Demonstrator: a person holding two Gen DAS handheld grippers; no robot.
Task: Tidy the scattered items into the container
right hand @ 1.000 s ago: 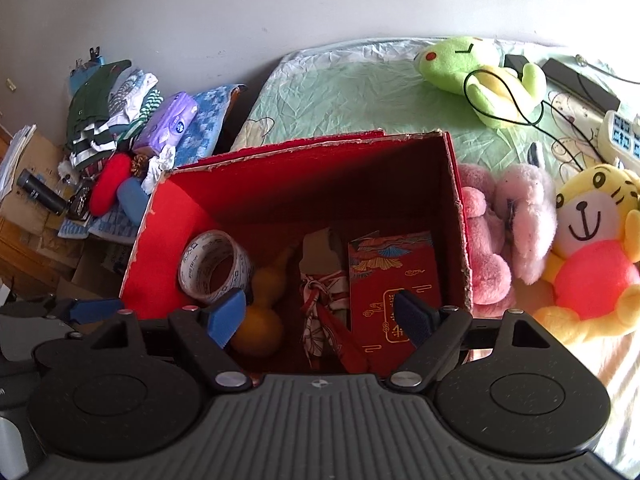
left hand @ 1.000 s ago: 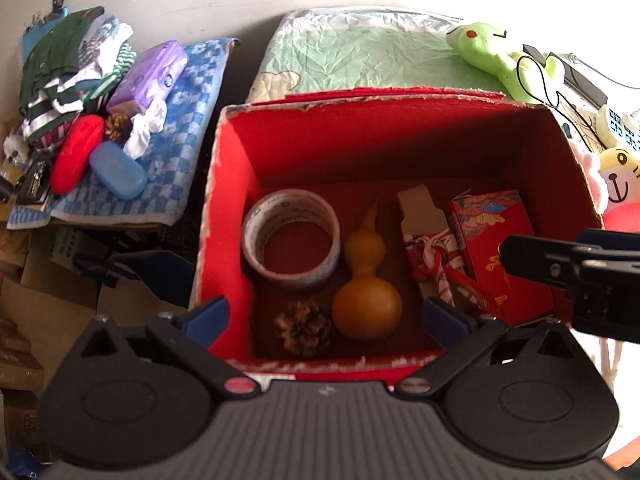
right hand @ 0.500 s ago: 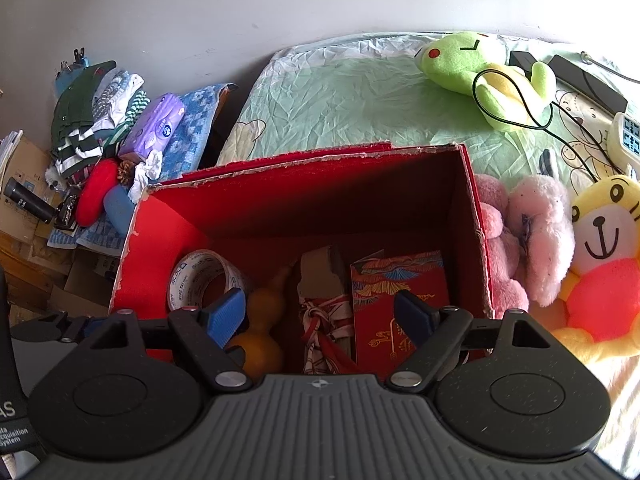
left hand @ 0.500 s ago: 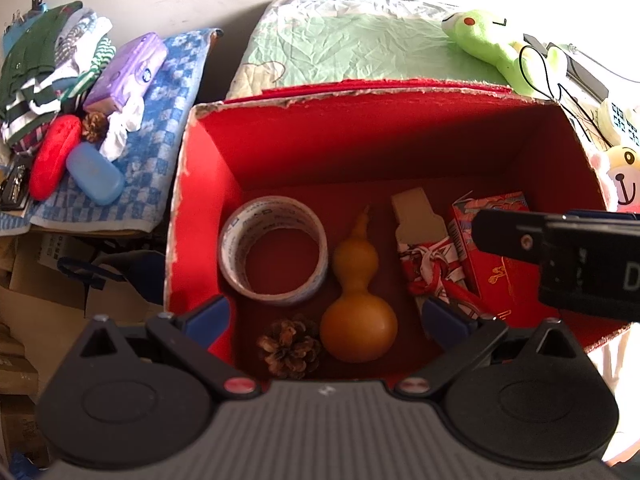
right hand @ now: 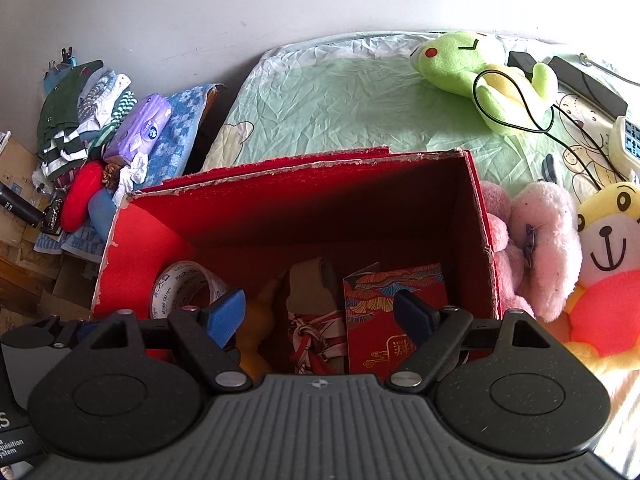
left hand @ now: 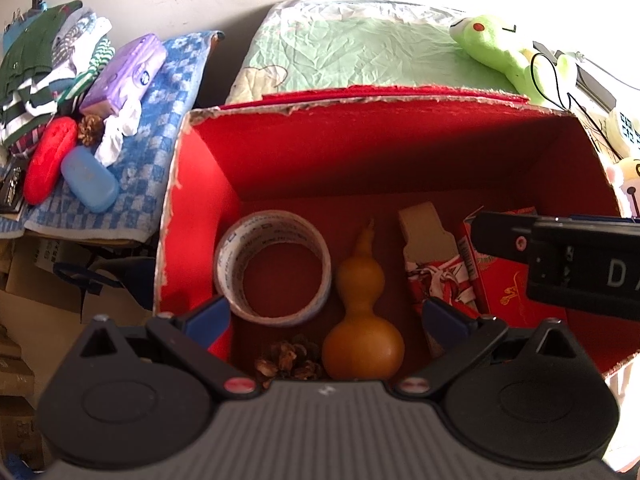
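Inside, the red box (left hand: 208,208) has frayed pale rims and holds a tape roll (left hand: 273,268), a tan gourd (left hand: 362,320), a ribbon-tied card (left hand: 430,256) and a red packet (right hand: 394,320). Only the left wrist view shows a pine cone (left hand: 290,360) at lower centre. Both the left gripper (left hand: 326,320) and right gripper (right hand: 320,314) hang wide open and empty at the box's near edge.

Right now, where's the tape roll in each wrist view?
Left wrist: the tape roll lies on the floor of the red box, centre-left, left of the gourd.
Right wrist: the tape roll sits low left in the box, against the left wall, partly behind the right gripper finger.
Shared landmark: the green frog plush on the bed, upper right.
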